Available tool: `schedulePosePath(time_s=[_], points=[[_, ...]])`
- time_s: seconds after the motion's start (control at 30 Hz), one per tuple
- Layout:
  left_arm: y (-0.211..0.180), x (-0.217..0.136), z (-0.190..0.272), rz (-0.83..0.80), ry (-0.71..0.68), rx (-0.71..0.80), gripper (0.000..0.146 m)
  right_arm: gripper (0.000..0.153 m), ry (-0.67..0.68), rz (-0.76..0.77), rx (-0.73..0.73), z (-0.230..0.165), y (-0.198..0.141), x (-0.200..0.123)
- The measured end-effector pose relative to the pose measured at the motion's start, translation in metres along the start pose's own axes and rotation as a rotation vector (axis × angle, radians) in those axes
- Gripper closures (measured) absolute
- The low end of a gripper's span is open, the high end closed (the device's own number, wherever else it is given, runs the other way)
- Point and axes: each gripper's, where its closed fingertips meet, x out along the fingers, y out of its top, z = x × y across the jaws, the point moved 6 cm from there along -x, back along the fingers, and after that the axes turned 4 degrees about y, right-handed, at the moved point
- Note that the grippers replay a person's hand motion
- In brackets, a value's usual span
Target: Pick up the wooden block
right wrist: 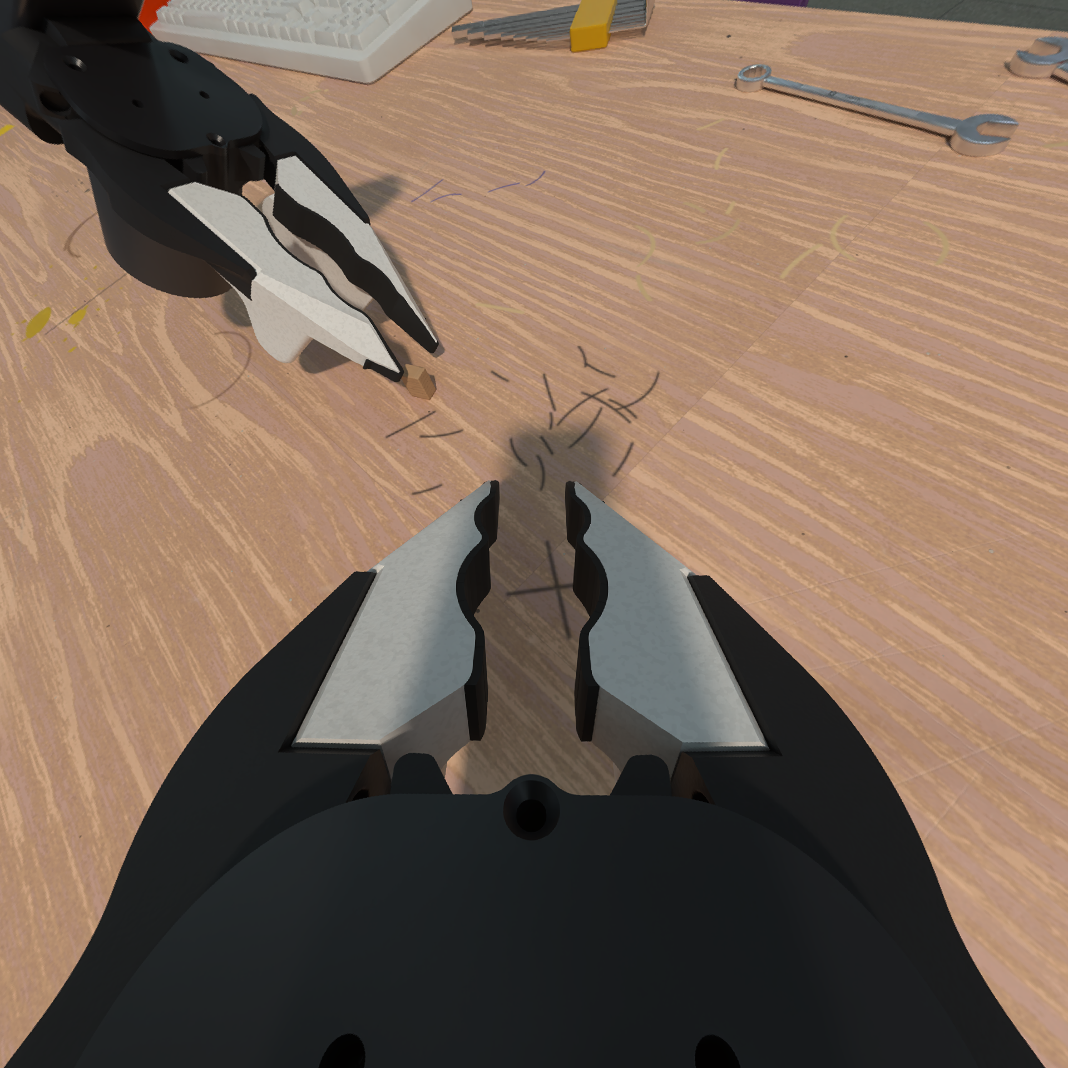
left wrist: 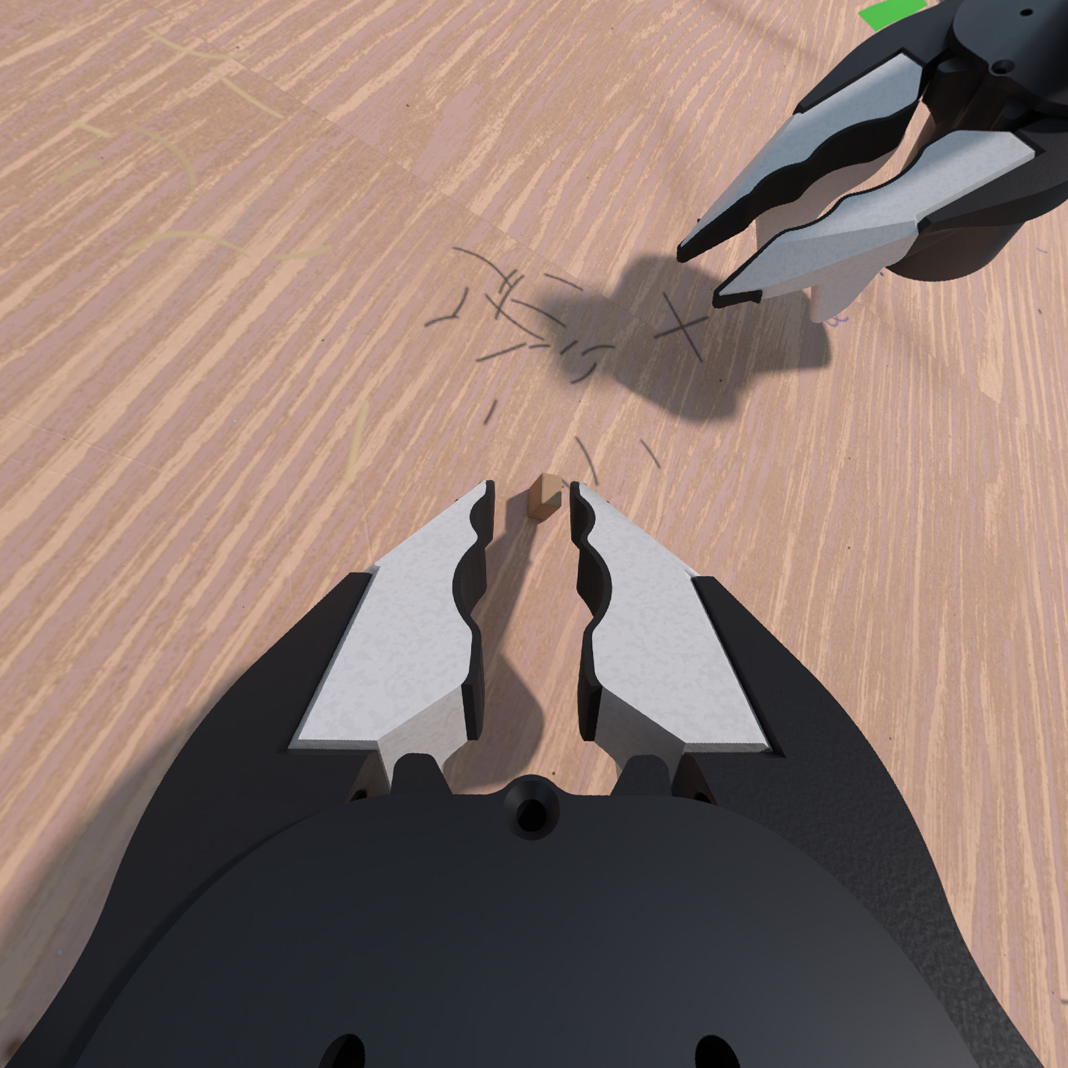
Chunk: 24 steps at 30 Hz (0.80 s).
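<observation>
Wooden block (left wrist: 544, 496) btwn parted left jaws

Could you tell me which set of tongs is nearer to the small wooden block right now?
Left. The left tongs are open with the wooden block just beyond and between their tips. The right tongs, also open and empty, sit well off to its side.

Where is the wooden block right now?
The wooden block sits on the table just beyond the open left hand-held gripper, roughly centred between its fingertips, near the dark scribble marks.
</observation>
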Motion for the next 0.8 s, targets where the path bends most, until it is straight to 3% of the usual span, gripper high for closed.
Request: schedulePosePath(time_s=[0.53,0.8], points=[[0.003,0.002,0.008,0.023,0.004,0.057,0.12,0.13,-0.002,-0.01,-0.012,0.0,-0.001,0.001],[-0.002,0.012,0.012,-0.076,0.069,0.131,0.139,0.131,-0.004,-0.014,-0.024,-0.002,-0.001,0.001]])
